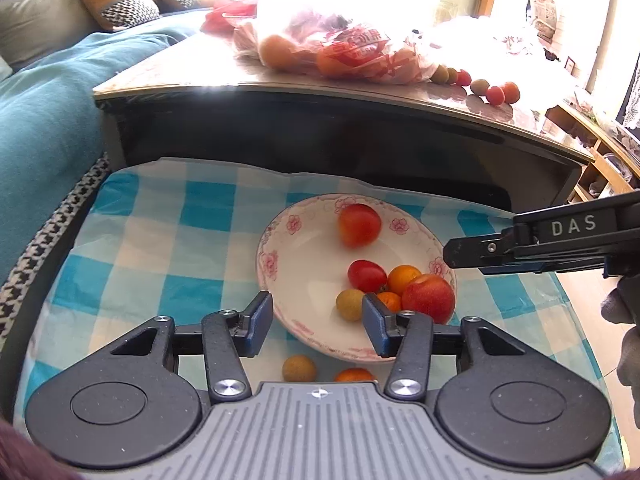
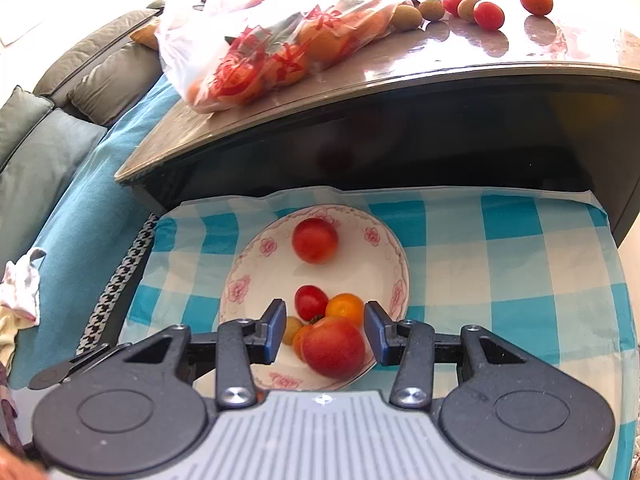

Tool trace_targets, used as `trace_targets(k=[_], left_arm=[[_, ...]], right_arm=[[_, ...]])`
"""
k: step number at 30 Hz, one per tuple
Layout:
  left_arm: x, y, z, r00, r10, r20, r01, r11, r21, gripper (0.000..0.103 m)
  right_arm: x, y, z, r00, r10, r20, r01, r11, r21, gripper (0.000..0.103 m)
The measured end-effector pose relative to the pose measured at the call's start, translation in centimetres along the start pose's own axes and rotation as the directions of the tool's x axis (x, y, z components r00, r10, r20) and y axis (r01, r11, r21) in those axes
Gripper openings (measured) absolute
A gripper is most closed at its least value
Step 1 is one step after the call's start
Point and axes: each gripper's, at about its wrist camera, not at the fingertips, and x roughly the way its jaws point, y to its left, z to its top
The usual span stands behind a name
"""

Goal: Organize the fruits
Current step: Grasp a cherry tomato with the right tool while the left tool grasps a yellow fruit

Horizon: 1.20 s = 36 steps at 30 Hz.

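White shallow bowl with pink flower rim (image 1: 280, 256) sits on a blue-and-white checked cloth (image 1: 160, 240), low and near, serving as the collecting place. In it: one red-orange round fruit (image 1: 359, 225) alone at the far side; a cluster at the near right of a small red tomato (image 1: 366, 276), an orange citrus (image 1: 403, 279), a tan round fruit (image 1: 349, 304) and a large red apple-like fruit (image 1: 428, 298).

Two strays lie on the cloth just outside the near rim: a tan fruit (image 1: 299, 368) and an orange one (image 1: 354, 375).

More loose fruit (image 2: 488, 15) and a clear plastic bag of oranges (image 2: 260, 68) wait on the glossy raised counter (image 2: 440, 64) beyond, likely the supply.

Left gripper (image 1: 318, 320): fingers moderately apart, nothing between them, above the near rim. Right gripper (image 2: 325, 330): fingers apart too, framing the apple-like fruit from above without pressing it; seemingly empty.
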Motion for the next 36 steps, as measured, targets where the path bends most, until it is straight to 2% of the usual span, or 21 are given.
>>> trace_targets(k=[6,13,20,29,36], left_arm=[[-1.6,0.5,-1.2,1.0,0.021,-0.012,-0.021,1.0,-0.007,0.064],[-2.5,0.8,-3.7,0.997,0.014,-0.071,-0.015,1.0,-0.009,0.064],[-2.4,0.4,-6.8,0.99,-0.003,-0.142,0.009,0.999,0.04,0.049],[-2.5,0.9,-9.1,0.977,-0.033,-0.208,0.041,0.998,0.037,0.047],[-2.5,1.1,-9.5,0.976,-0.037,-0.215,0.047,0.998,0.041,0.048]], right_arm=[[-1.0,1.1,-1.7,1.0,0.008,-0.025,-0.008,1.0,-0.029,0.045],[-0.8,2.7,-4.1,0.997,0.017,-0.075,-0.023,0.997,-0.076,0.045],[0.1,3.5,-6.1,0.989,0.024,-0.143,-0.038,0.994,-0.101,0.045],[3.1,5.2,-8.8,0.966,0.026,-0.258,-0.071,0.984,-0.164,0.044],[5.8,6.2,-9.5,0.955,0.011,-0.296,-0.075,0.976,-0.203,0.042]])
